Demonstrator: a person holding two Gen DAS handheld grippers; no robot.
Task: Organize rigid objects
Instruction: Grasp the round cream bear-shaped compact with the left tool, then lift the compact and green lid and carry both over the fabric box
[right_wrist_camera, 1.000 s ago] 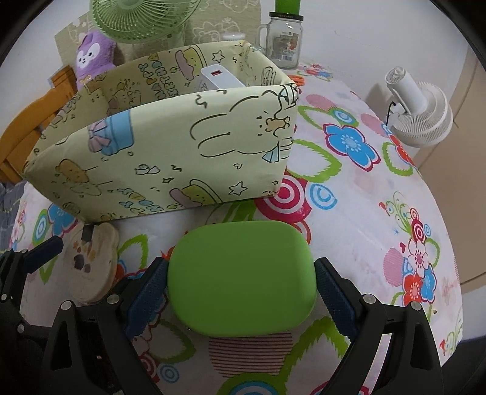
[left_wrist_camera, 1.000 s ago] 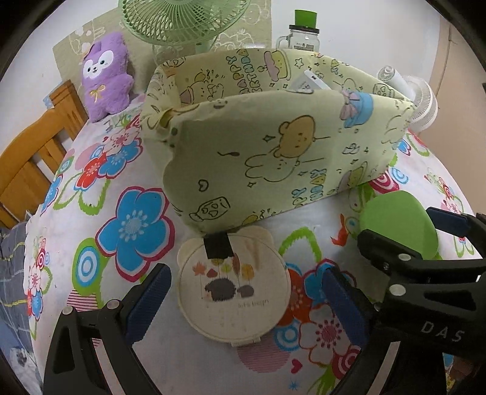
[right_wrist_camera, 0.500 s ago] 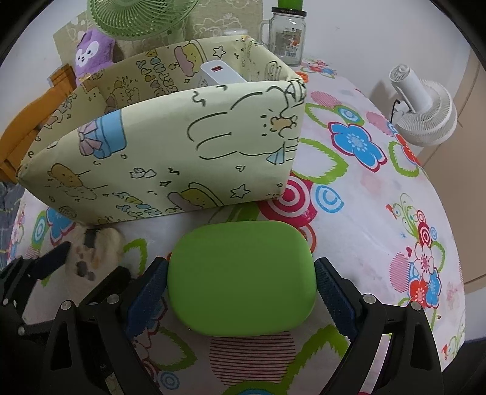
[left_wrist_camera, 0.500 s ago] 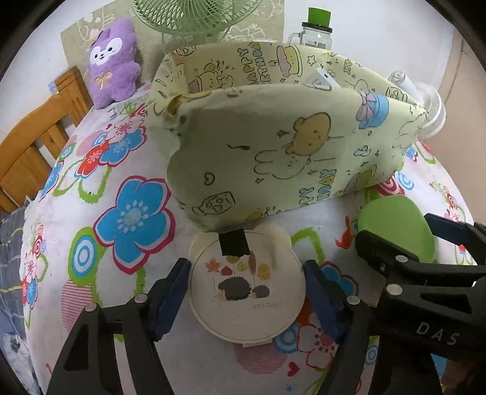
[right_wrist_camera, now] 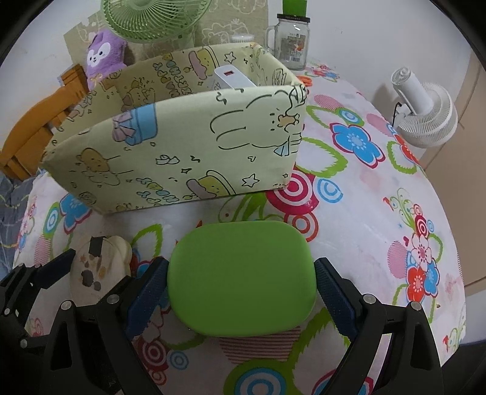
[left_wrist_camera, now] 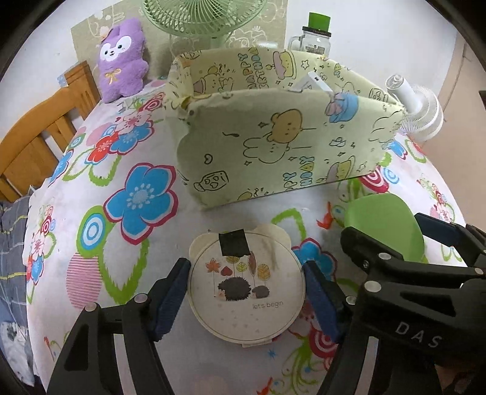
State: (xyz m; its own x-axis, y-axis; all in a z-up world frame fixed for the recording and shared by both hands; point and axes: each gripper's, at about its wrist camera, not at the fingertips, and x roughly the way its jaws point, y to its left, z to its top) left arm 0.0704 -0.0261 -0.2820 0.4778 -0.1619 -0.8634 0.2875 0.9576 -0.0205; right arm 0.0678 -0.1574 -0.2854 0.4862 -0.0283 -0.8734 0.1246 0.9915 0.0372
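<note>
A round cream case (left_wrist_camera: 246, 291) with bear ears and a hedgehog picture sits between the blue pads of my left gripper (left_wrist_camera: 244, 273), which is shut on its sides just above the flowered tablecloth. To its right, my right gripper (right_wrist_camera: 240, 273) is shut on a green rounded case (right_wrist_camera: 240, 276), pads against both long sides. Behind both stands a pale yellow cartoon-print box (left_wrist_camera: 273, 145) with an open top; a white charger (right_wrist_camera: 231, 77) leans inside it. In the right wrist view the cream case (right_wrist_camera: 97, 270) and left gripper (right_wrist_camera: 97, 267) show at lower left.
At the back stand a green fan (left_wrist_camera: 203, 15), a purple plush toy (left_wrist_camera: 121, 57) and a glass jar with a green lid (right_wrist_camera: 291, 42). A small white fan (right_wrist_camera: 425, 118) lies at the right edge. A wooden chair (left_wrist_camera: 33, 142) stands off the left side.
My left gripper's jaws have come in from wide open to press on the cream case, and the gripper has drawn back a little from the box. The right gripper still holds the green case.
</note>
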